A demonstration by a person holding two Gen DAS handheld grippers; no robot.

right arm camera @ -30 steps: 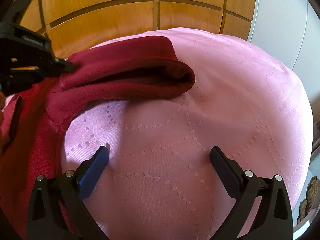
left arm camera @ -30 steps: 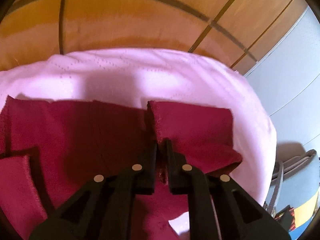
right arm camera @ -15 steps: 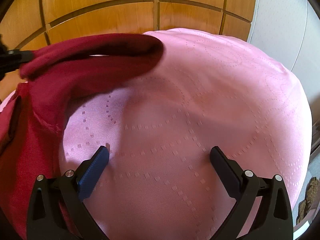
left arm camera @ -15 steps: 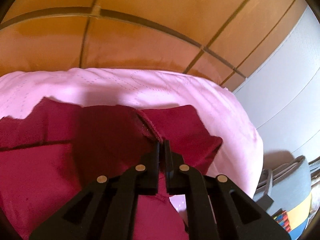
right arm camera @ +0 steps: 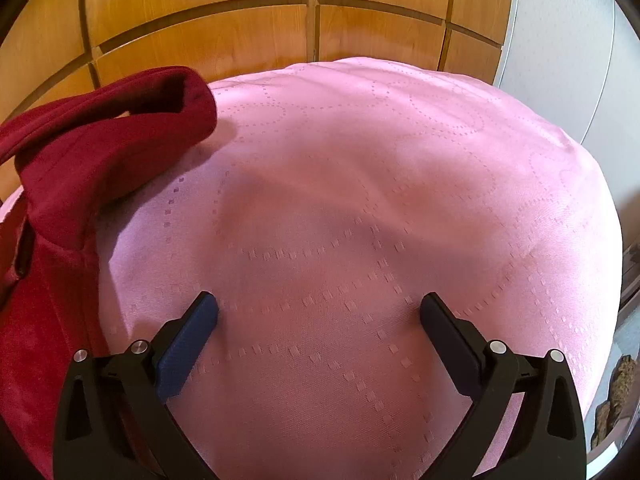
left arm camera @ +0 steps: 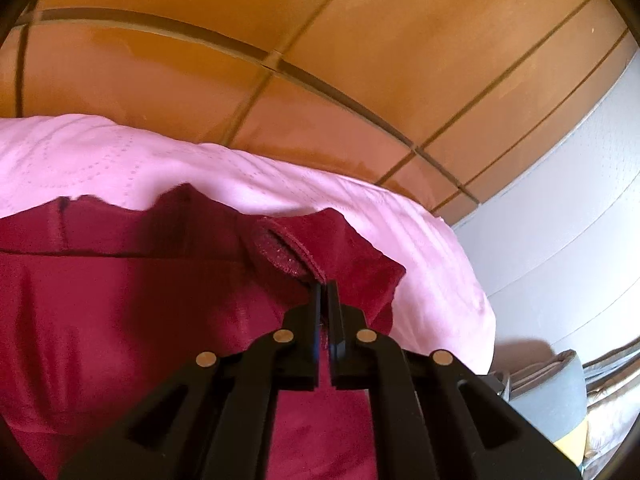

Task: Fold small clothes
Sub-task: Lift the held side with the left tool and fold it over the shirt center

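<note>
Spreading across both views, a pink quilted bedspread [right arm camera: 360, 208] covers the bed, backed by wooden wardrobe panels [left arm camera: 360, 60] and a pale wall [left arm camera: 560, 248].

On it lies a dark red garment [left arm camera: 120, 320], its body flat on the left side of the bed. One sleeve [right arm camera: 120, 132] is lifted off the cover and arched over towards the body, its open cuff hanging in the air in the right wrist view.

The left gripper [left arm camera: 325, 292] is fully closed, pinching a hemmed edge of the red fabric between its tips. The right gripper [right arm camera: 318, 312] hovers over bare bedspread just beside the garment, jaws spread wide, nothing in them.

The step in hand looks like folding the sleeve across the body. To do it well, carry the pinched edge low and level so the sleeve lays flat without bunching, and let go only once the cuff rests on the body. The idle right gripper could press the shoulder fold line so the body does not drag along.
</note>
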